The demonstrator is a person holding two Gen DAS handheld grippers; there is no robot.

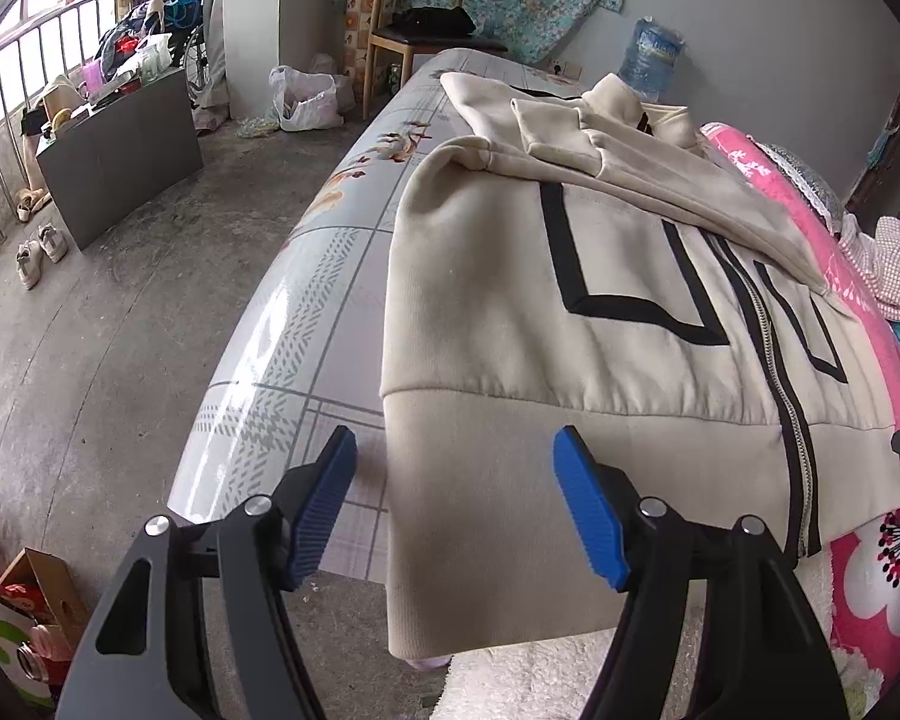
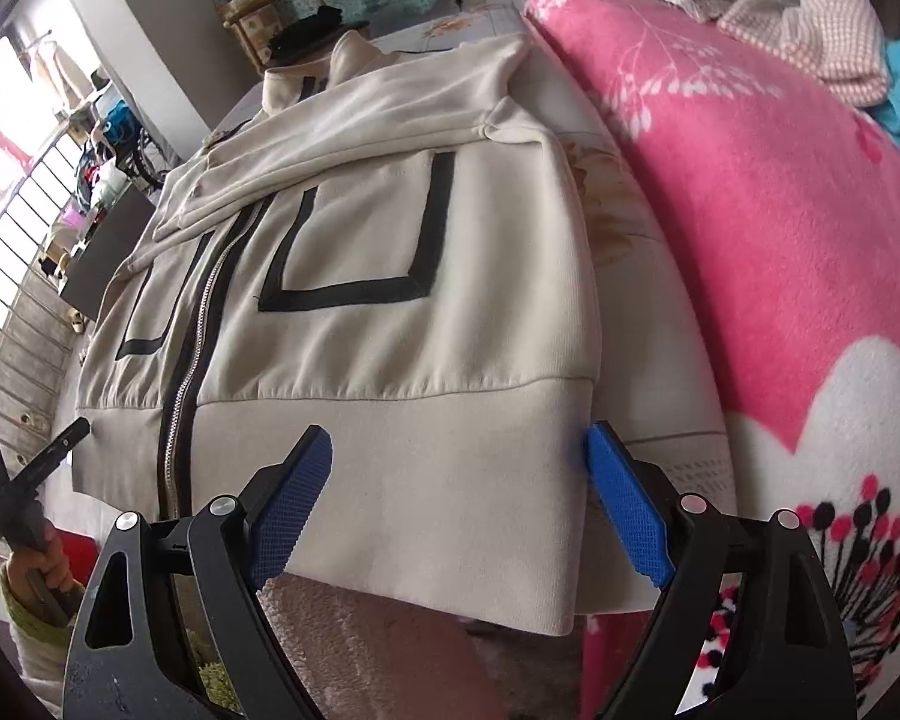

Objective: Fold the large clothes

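Note:
A beige zip-up jacket [image 1: 600,324] with black trim lies front up on the table, both sleeves folded across its chest; it also shows in the right wrist view [image 2: 390,276]. My left gripper [image 1: 455,450] is open, its blue pads either side of the hem's left corner, just above it. My right gripper [image 2: 459,450] is open over the hem's right corner, the right pad at the jacket's edge. The left gripper's handle [image 2: 24,480] shows in the right wrist view at the far left.
The table [image 1: 306,312] has a glossy patterned cover and drops to a concrete floor on the left. A pink flowered blanket [image 2: 750,228] is piled along the right side. A wooden chair [image 1: 414,18] and a water jug [image 1: 651,57] stand beyond the far end.

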